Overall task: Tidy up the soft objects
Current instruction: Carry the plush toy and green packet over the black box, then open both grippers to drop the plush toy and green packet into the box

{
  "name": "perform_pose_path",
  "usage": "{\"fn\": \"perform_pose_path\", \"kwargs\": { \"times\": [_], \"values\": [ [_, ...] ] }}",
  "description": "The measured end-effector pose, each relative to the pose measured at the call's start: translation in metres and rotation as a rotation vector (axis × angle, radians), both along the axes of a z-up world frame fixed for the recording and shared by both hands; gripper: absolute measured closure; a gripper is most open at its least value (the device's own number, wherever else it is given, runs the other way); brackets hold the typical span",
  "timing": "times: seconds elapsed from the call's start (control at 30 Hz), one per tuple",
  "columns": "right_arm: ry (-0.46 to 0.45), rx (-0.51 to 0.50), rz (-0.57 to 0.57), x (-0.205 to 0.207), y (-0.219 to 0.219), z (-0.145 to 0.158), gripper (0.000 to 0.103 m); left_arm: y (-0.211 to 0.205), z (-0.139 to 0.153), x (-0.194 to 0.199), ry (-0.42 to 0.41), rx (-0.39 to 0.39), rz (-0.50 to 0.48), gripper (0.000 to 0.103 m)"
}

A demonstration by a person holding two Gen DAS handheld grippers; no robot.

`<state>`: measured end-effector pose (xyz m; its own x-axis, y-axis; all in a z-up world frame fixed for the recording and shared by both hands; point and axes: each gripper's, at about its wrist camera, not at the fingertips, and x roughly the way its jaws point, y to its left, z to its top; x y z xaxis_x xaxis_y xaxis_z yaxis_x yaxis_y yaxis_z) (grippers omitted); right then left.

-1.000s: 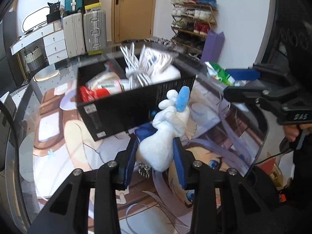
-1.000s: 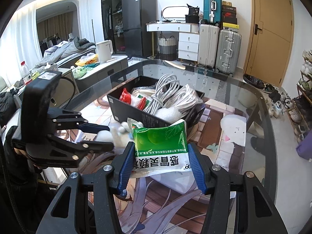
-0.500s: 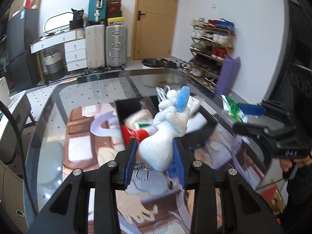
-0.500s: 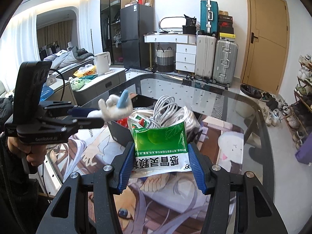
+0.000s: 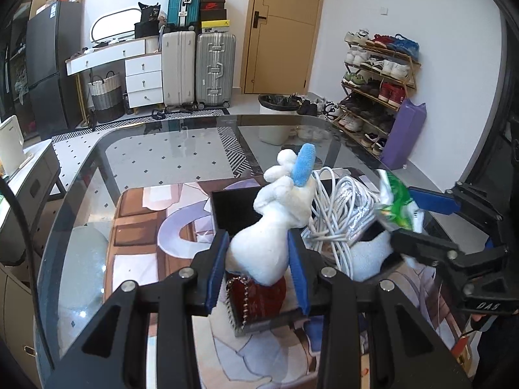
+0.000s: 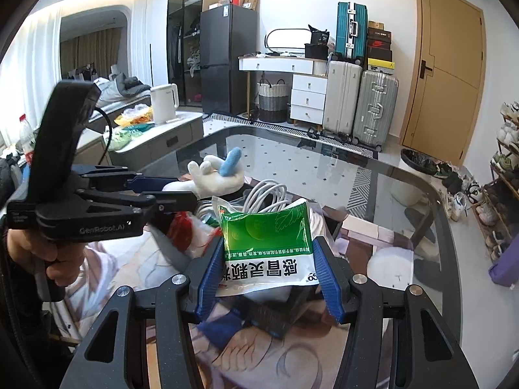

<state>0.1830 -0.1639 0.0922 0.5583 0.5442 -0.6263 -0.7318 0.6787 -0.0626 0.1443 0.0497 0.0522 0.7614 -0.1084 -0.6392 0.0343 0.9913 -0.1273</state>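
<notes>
Soft objects: plush and sachet are both being carried over the box, presumably for dropping in.
Surface (image 5: 81, 194): glass top is carrying a printed mat (image 5: 136, 227); box is sitting on the mat.
Box (image 5: 227, 207): black, open-topped, acting as the collecting bin; already holding a white cable bundle (image 5: 337, 214), something red and some white soft stuff.
Plush toy (image 5: 275, 227): white with a blue tip, being pinched at its base so the body is sticking up clear of the box rim.
Green sachet (image 6: 266, 246): being held flat by its side edges, just above the cables.
Left gripper (image 5: 258, 272): jaws closing on the plush, compressing it, hovering over the box's near end.
Right gripper (image 6: 269, 275): jaws clamping the sachet, roughly a sachet-width apart.
</notes>
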Motion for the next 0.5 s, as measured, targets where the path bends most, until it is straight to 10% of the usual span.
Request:
{"fn": "perform_pose_path", "kwargs": {
  "times": [0.5],
  "values": [
    [-0.014, -0.068, 0.036, 0.025, 0.025, -0.027, 0.046, -0.019, -0.016, 0.01, 0.019, 0.074, -0.035, 0.066]
  ]
}}
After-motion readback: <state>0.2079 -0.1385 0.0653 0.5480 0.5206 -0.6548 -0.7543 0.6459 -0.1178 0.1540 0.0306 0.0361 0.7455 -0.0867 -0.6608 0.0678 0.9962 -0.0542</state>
